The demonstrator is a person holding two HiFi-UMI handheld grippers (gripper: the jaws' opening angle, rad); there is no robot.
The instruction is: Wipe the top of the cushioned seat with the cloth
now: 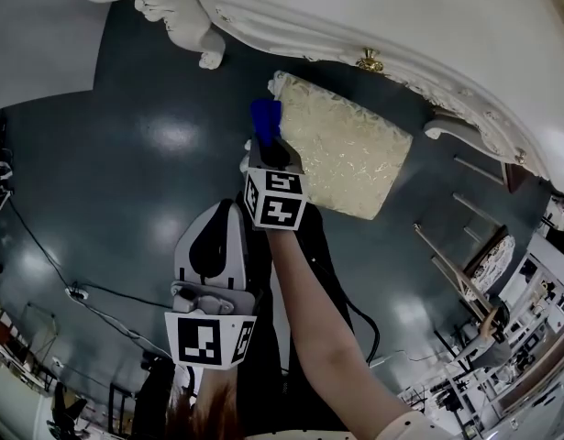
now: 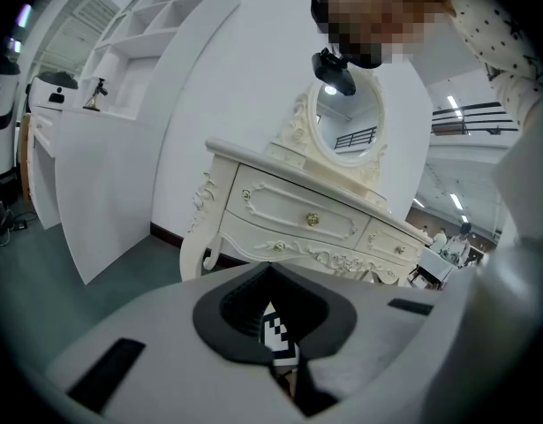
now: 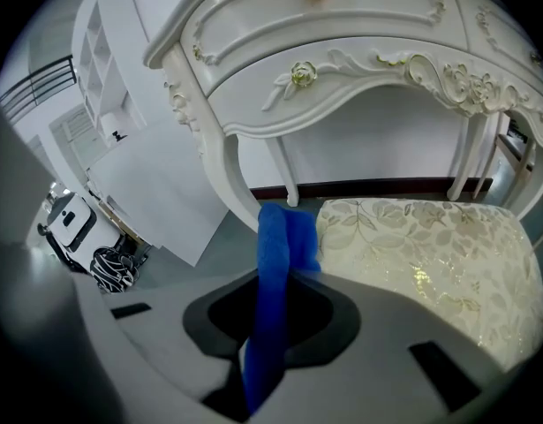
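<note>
Right gripper (image 3: 269, 312) fingers pinch the blue fabric cloth (image 3: 275, 263) just beside a corner of the cream floral cushioned seat (image 3: 430, 254). Left gripper (image 2: 275, 281) fingers pressed together, empty. Risk: cloth bunched, so poor wiping contact.

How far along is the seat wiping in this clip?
Done: the blue cloth is picked up, clamped in the right gripper's jaws. In hand: it sits at the left edge of the cream floral cushioned seat. Left: seemingly the whole top; no wiped patch shows. The left gripper hangs back, shut and empty.
</note>
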